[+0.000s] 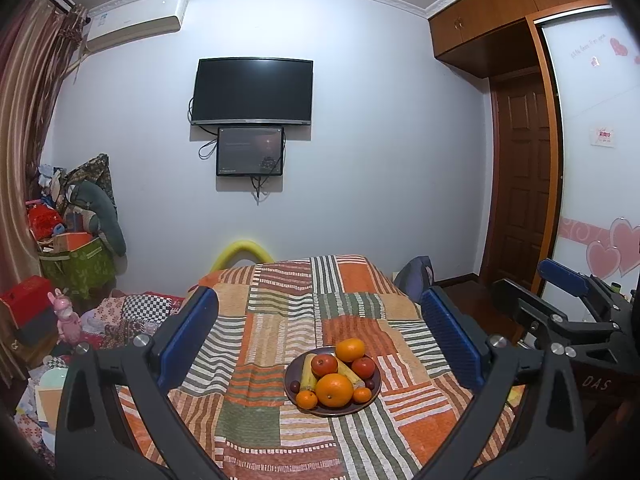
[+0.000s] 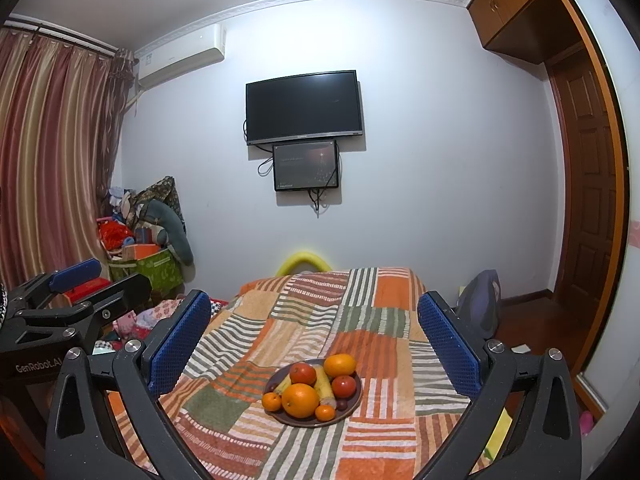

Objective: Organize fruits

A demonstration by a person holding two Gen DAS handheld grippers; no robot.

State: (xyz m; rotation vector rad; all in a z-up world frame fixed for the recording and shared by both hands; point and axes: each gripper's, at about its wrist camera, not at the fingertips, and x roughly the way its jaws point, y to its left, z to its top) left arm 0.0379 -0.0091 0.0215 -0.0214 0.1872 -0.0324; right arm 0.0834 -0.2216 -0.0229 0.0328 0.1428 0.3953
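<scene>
A dark round plate [image 1: 370, 404] [image 2: 356, 404] of fruit sits on the striped patchwork cover. It holds a big orange [image 1: 334, 390] [image 2: 300, 400], a second orange [image 1: 350, 349] [image 2: 339, 365], two red apples [image 1: 324, 364] [image 2: 303, 373], bananas [image 1: 307, 372] [image 2: 323, 384], small mandarins [image 1: 307, 399] [image 2: 271, 401] and dark grapes [image 1: 295, 386]. My left gripper [image 1: 320, 332] is open and empty, held above and short of the plate. My right gripper [image 2: 314, 332] is open and empty, likewise short of the plate. Each gripper shows at the edge of the other's view.
The cover [image 1: 280, 312] drapes a table or bed that ends near the far wall. Boxes, bags and toys [image 1: 72, 248] pile at the left. A wooden door [image 1: 524, 184] and wardrobe stand at the right. A TV [image 1: 252, 92] hangs on the wall.
</scene>
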